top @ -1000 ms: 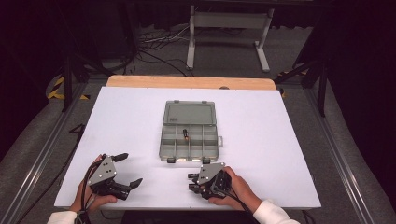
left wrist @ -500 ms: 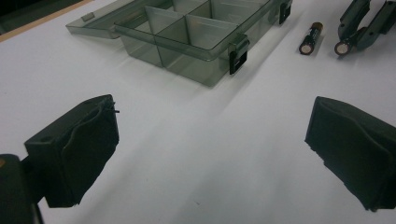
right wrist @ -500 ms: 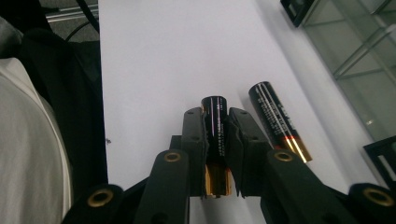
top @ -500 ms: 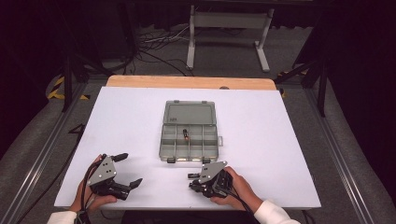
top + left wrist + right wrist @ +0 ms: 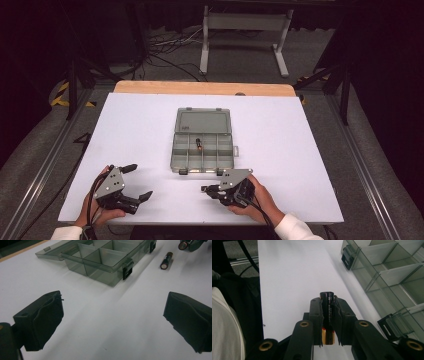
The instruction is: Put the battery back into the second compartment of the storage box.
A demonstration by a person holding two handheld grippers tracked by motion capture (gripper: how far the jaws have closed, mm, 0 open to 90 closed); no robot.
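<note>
Right gripper view: right tongs (image 5: 327,315) clamp battery (image 5: 327,305); left tongs (image 5: 112,322) gape empty.

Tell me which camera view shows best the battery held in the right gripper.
The right gripper view: the battery fills the gap between the closed pads. The left gripper view catches just its end far off. In the high view the right gripper hides it.

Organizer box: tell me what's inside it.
The organizer box lies open with its lid flat behind. One battery lies in a middle compartment; the other compartments look empty, though the near wall and dividers hide parts of their floors.
</note>
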